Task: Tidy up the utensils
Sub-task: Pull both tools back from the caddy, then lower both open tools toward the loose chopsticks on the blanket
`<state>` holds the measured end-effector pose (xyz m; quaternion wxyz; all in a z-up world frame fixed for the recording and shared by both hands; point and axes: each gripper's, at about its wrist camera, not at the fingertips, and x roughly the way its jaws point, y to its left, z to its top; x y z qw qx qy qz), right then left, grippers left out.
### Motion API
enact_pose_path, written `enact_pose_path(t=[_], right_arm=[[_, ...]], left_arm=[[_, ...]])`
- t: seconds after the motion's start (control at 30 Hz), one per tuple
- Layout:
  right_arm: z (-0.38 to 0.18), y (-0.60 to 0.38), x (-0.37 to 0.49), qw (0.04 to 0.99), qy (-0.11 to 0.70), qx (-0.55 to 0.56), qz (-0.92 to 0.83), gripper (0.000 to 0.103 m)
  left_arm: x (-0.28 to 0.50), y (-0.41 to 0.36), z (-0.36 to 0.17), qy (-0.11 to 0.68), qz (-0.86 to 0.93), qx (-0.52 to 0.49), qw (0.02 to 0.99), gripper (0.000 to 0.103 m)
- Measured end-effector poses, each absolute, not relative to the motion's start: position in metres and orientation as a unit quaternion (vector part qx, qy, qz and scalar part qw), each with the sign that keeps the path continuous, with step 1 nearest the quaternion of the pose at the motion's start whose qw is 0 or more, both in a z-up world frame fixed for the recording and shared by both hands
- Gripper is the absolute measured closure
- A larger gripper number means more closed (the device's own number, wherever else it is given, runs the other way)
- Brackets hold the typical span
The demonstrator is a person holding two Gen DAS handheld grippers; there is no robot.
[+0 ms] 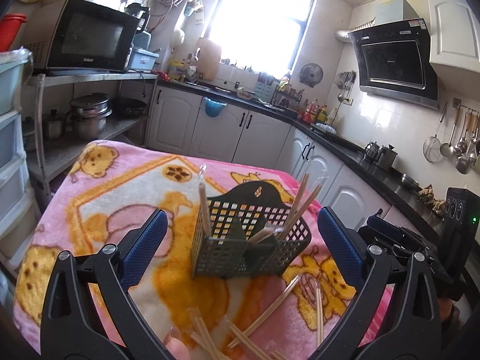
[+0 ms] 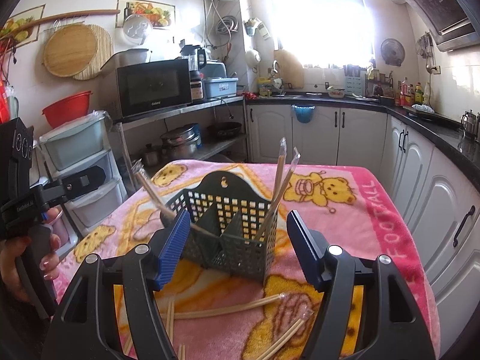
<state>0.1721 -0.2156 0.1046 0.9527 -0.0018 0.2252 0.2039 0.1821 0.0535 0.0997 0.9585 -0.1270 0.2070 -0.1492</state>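
Note:
A dark green mesh utensil basket [image 1: 240,249] with inner dividers stands on a pink bear-print blanket [image 1: 99,198]; it also shows in the right wrist view [image 2: 237,240]. Wrapped wooden chopsticks stand in it: one pair at the left [image 1: 205,210], others at the right [image 1: 300,210]; the right wrist view shows them too [image 2: 277,189]. More wrapped chopsticks lie loose on the blanket in front [image 1: 270,309] [image 2: 228,309]. My left gripper [image 1: 242,237] is open, its blue pads either side of the basket, holding nothing. My right gripper [image 2: 238,246] is open and empty, also just in front of the basket.
A steel rack with a microwave [image 1: 90,36] and pots [image 1: 90,114] stands left of the table. White cabinets under a black counter [image 1: 360,156] run behind and to the right. Plastic drawers [image 2: 78,162] stand at the left. The other gripper's body [image 1: 420,240] is at right.

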Motion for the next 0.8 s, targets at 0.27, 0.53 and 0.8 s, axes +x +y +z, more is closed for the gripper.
enact_pose_path(t=[0.27,0.53,0.8], right_arm=[[0.096,-0.206,0.161,0.947,0.238,-0.009,0.217,0.038],[0.082,-0.197,0.151,0.94,0.253,-0.022,0.23,0.038],[0.065,-0.186,0.141,0.931,0.272,-0.032,0.242,0.038]], left_arm=[[0.174,0.061,0.082,0.226,-0.139,-0.134,0.955,0.011],[0.17,0.062,0.064,0.246,-0.132,-0.135,0.951,0.011],[0.169,0.061,0.047,0.267,-0.12,-0.126,0.948,0.011]])
